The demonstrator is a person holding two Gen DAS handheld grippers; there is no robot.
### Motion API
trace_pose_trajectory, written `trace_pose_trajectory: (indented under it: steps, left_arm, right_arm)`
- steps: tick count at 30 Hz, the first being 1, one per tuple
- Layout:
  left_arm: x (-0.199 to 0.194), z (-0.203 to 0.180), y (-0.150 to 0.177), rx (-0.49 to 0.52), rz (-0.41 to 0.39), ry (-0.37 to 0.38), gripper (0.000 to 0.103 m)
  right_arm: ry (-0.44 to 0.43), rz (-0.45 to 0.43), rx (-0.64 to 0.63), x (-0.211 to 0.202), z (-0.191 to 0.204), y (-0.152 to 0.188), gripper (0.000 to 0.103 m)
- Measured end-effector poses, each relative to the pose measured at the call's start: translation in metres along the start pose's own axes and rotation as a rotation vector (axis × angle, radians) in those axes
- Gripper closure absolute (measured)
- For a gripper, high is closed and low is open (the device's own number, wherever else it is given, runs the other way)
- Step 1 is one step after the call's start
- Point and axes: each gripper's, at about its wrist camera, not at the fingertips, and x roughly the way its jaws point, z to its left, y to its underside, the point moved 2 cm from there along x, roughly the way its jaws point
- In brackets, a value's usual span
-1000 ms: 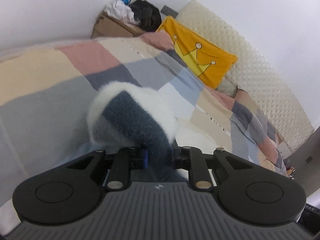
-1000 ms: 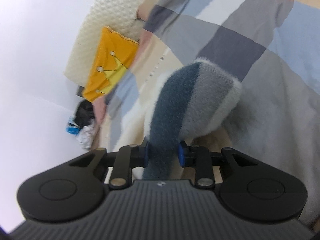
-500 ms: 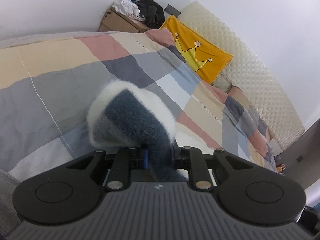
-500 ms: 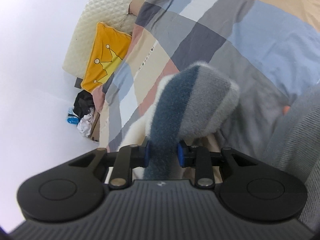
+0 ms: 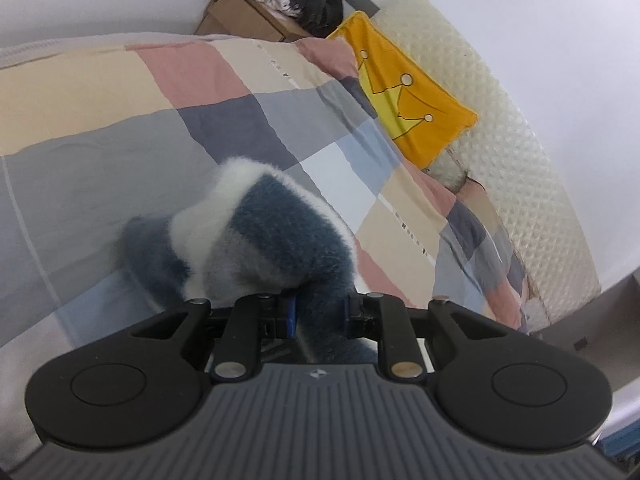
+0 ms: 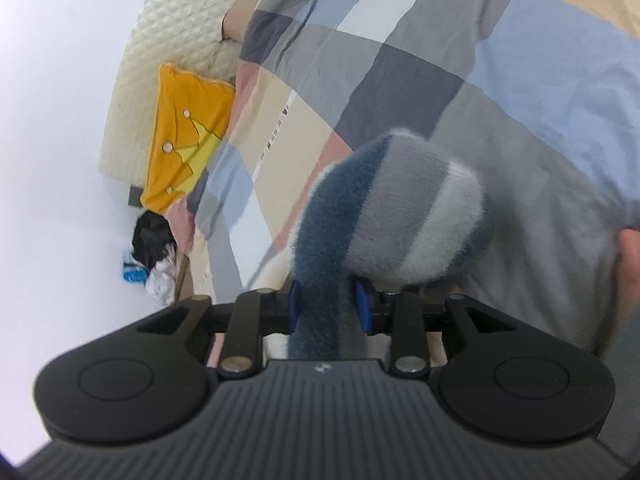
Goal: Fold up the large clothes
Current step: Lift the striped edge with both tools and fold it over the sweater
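Fuzzy striped garment (image 5: 280,248), banded in dark blue, grey and white, is bunched in both tongs above the bed. Nearest, the left gripper (image 5: 320,316) has its blue pads pressed narrowly on a dark blue fold; the right gripper (image 6: 329,306) pinches another fold, its jaws having just eased slightly wider while the cloth stays between them. Beyond lies the patchwork quilt (image 5: 120,120) in grey, pink, beige and blue squares. Farther off, a yellow crown pillow (image 5: 404,96) leans on a cream quilted headboard (image 5: 520,140), and a cardboard box (image 5: 248,20) piled with clothes stands by the wall.
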Motion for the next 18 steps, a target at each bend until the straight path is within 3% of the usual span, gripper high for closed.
trace_pose_trajectory:
  steps: [9, 18]
  left_arm:
    - [0.08, -0.007, -0.034, 0.02, 0.028, -0.027, 0.079]
    - [0.154, 0.021, -0.049, -0.038, 0.062, 0.002, 0.079]
  right_arm:
    - [0.031, -0.051, 0.044, 0.056, 0.014, -0.021, 0.07]
    - [0.02, -0.092, 0.008, 0.116, -0.003, -0.043, 0.075]
